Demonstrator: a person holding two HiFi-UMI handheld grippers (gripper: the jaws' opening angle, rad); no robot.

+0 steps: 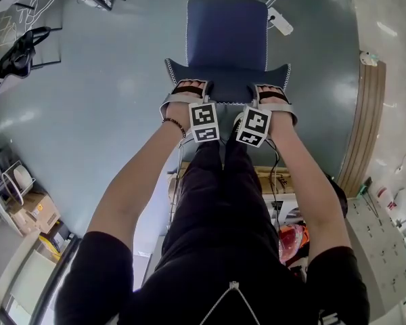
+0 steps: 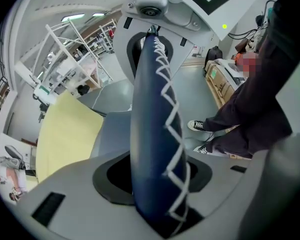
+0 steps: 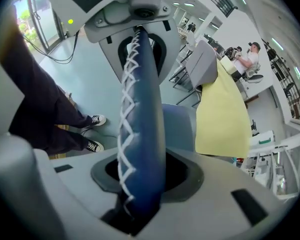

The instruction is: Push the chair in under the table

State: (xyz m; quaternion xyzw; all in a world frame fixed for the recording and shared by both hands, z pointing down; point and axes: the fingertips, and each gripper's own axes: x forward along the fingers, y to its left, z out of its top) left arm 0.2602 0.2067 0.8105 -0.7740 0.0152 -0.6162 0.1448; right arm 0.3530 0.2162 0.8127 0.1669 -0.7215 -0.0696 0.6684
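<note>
The left gripper [image 1: 188,91] and right gripper [image 1: 273,95] were each clamped on the top edge of the blue chair [image 1: 227,36], which stood on open floor [image 1: 108,100]. Even, level pressure from both grippers would probably keep it sliding straight.

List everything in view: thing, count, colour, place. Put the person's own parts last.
chair: one, blue with white stitching, straight ahead of the person, its back nearest them.
power strip: one, white, right of the chair.
bag: one, black, far left.
cardboard boxes: at least two, brown, lower left.
yellow panel: one, beyond the chair.
left gripper: one, grey with a marker cube, jaws closed on the left of the chair's back.
right gripper: one, same colours, jaws closed on the right of it.
shoes: two, black and white, behind the chair.
</note>
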